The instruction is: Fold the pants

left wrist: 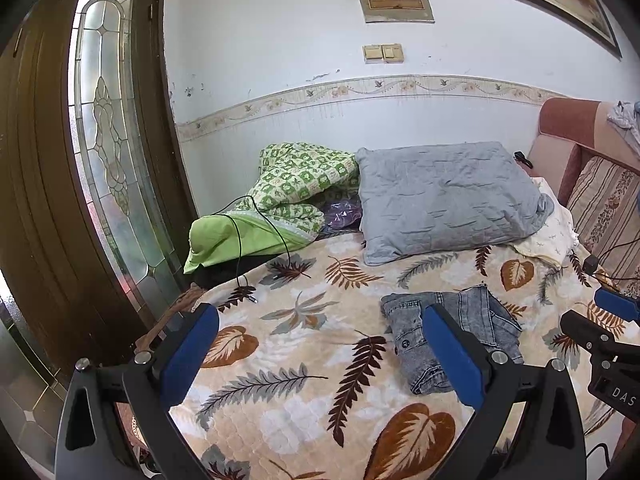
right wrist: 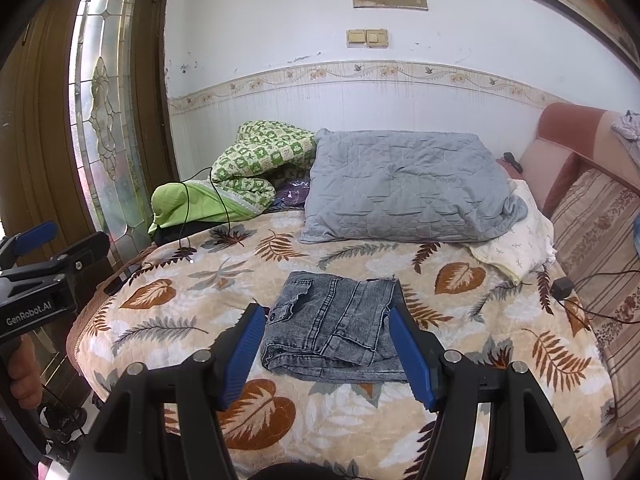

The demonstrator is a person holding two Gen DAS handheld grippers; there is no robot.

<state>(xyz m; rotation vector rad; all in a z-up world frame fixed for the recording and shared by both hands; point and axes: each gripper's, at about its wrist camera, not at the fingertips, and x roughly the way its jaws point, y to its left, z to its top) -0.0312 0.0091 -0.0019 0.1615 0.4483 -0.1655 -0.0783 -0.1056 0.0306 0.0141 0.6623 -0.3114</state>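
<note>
Grey washed denim pants point(right wrist: 336, 328) lie folded into a compact rectangle on the leaf-print bedspread point(right wrist: 168, 320). In the left wrist view the pants point(left wrist: 472, 320) sit to the right, partly behind my right-hand finger. My left gripper point(left wrist: 320, 320) is open and empty, held above the bedspread left of the pants. My right gripper point(right wrist: 328, 332) is open and empty, its blue pads either side of the pants' near edge, held just above them. The left gripper also shows at the left edge of the right wrist view point(right wrist: 52, 240).
A grey pillow point(right wrist: 408, 192) and a green patterned quilt point(right wrist: 256, 168) lie at the back of the bed. A black cable point(right wrist: 188, 216) trails over the quilt. A charger with cable point(right wrist: 562, 286) lies at right near the striped headboard point(right wrist: 600, 232). A glass-panelled door point(right wrist: 104, 112) stands at left.
</note>
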